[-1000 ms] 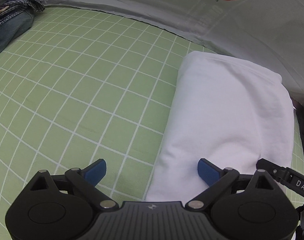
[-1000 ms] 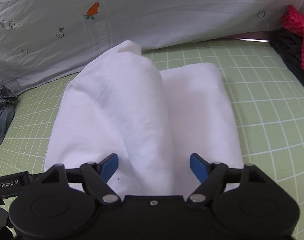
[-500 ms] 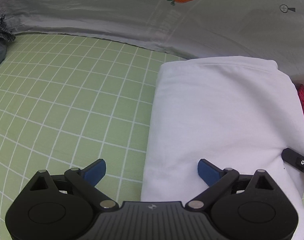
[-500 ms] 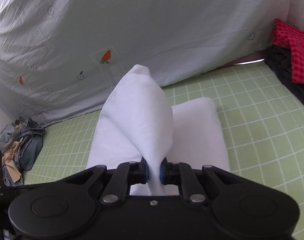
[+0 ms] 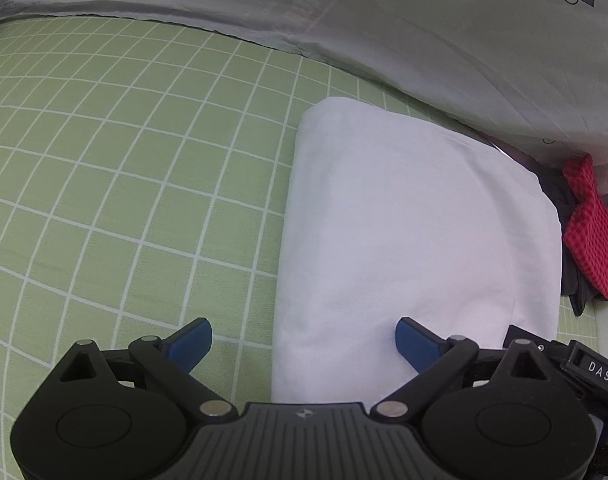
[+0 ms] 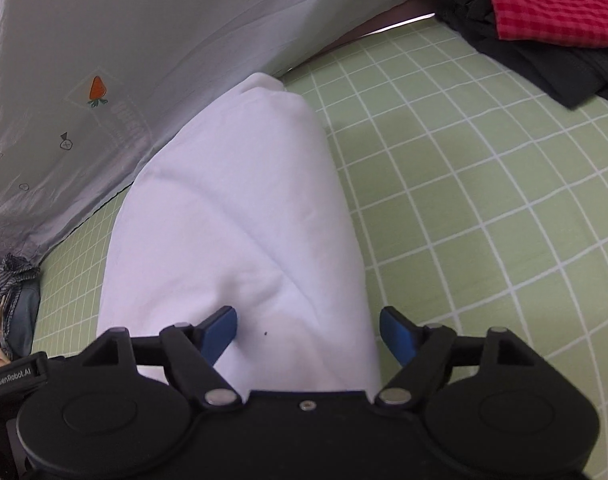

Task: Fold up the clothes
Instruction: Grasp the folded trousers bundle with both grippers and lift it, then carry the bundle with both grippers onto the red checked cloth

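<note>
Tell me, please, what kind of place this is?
Probably a bed in a home: a green checked sheet as the work surface, a grey carrot-print quilt behind it, a folded white garment and piled clothes nearby.

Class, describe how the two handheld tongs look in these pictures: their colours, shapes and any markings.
Both tongs, left and right, have black bodies with two round discs, angled black link arms and silver rivets. Each finger ends in a blue pad. The left body is ribbed with a small central logo; the right's is smooth with a screw. White lettering "DAS" and "GenRobot.AI" appears at the sides.
</note>
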Demonstrator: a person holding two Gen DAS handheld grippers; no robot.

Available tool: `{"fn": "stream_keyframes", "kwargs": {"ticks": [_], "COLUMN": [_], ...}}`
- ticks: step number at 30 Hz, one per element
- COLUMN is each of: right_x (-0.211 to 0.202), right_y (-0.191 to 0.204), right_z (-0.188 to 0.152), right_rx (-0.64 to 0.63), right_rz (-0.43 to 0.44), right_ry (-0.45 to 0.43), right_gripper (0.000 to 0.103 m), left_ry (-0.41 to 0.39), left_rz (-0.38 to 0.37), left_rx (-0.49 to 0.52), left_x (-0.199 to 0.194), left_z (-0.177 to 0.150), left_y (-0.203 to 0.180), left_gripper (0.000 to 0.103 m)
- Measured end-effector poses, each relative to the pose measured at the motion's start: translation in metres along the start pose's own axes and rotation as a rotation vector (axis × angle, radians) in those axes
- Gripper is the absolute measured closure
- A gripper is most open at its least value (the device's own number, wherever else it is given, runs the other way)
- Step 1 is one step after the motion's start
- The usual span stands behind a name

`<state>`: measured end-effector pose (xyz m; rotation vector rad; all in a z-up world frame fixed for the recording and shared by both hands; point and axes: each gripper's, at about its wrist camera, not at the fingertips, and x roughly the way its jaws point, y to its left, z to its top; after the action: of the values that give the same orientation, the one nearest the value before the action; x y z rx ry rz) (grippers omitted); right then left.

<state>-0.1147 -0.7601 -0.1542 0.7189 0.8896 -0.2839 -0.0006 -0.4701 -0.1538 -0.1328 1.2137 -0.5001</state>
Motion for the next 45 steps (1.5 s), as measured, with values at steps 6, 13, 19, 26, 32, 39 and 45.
{"fn": "stream_keyframes", "kwargs": {"ticks": [6,13,19,26,32,39,45], "right_x": [0.015,-0.004,-0.046,-0.107,-0.154,-0.205,-0.231], "right_y": [-0.001,0.008,0.031,0.046,0.050,0.023,-0.039], "right_z": [0.006,-0.005,-0.017,-0.054,-0.090,-0.119,-0.093], "right_rx": [0.055,0.047,0.012,0.073,0.158,0.220,0.178], "right_rz": [0.056,0.051,0.091,0.093,0.027,-0.039,-0.015], "right_ry": [0.024,-0.061,-0.132,-0.225,-0.320,-0.410,-0.448], "right_gripper": [0.016,0.079,0.084,0.085,0.085,0.085,0.085], "left_ry": [0.024,-0.072,-0.127,-0.144,-0.093,-0.080,-0.173], "left_rz": [-0.101,-0.105,-0.175,-0.263,-0.368,-0.451,-0.431], "left_rx": [-0.064,0.009,0.040,0.133,0.206,0.283,0.258], "left_x": [0.015,-0.007,-0.050,-0.094,-0.111,-0.113,-0.099], "left_z": [0.002,-0.017,-0.030,-0.043,-0.048,-0.068,-0.094], "left_y": [0.001,-0.016,-0.010,-0.009,-0.021,-0.066,-0.147], "left_gripper": [0.010,0.074,0.083,0.083,0.084,0.084,0.084]}}
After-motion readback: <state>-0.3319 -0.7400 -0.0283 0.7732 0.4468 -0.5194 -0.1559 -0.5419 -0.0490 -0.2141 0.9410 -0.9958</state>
